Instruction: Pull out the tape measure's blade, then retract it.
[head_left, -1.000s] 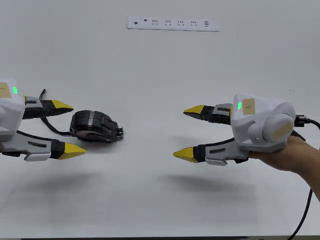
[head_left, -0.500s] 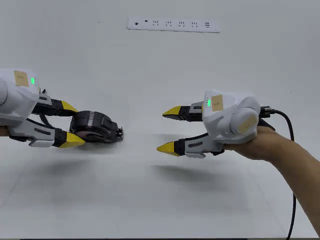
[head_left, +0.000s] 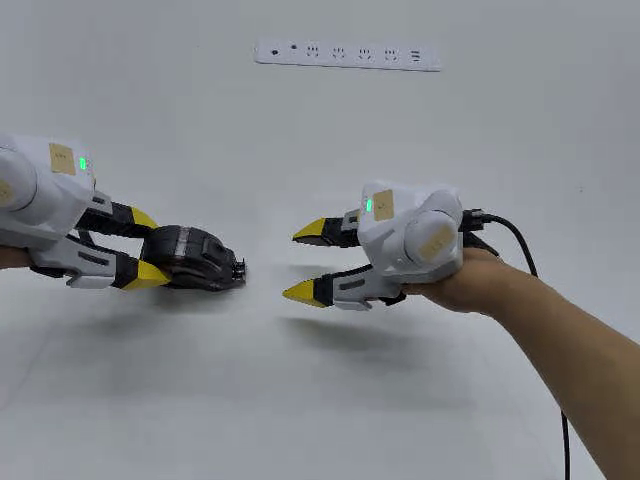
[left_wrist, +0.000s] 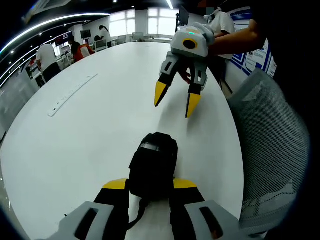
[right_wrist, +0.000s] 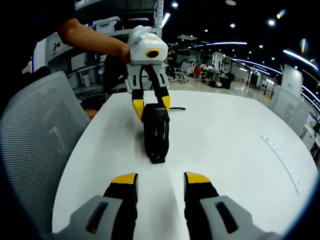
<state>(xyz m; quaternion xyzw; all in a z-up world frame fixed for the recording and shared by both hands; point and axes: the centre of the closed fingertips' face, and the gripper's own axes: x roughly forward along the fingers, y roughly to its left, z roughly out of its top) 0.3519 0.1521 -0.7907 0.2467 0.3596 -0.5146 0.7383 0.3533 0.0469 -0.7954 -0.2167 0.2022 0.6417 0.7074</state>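
Note:
The black tape measure (head_left: 195, 258) lies on the white table (head_left: 320, 400), left of centre, its blade tip pointing right. My left gripper (head_left: 148, 247) has its yellow-tipped jaws pressed against both sides of the case's rear. In the left gripper view the tape measure (left_wrist: 154, 165) sits between the left gripper's (left_wrist: 150, 184) jaws. My right gripper (head_left: 303, 262) hovers open a short way to the right of the blade tip, jaws aimed at it and holding nothing. The right gripper view looks past the right gripper (right_wrist: 161, 179) at the tape measure (right_wrist: 156, 132), with the left gripper (right_wrist: 150, 106) behind it.
A white power strip (head_left: 347, 53) lies flat at the far side of the table. A grey mesh chair (right_wrist: 35, 165) stands at the table's near edge. A black cable (head_left: 520, 250) trails from the right gripper over the person's forearm.
My left gripper has advanced right and narrowed its jaws from wide open onto the tape measure's case. The right gripper has moved left, closer to the blade tip, still open.

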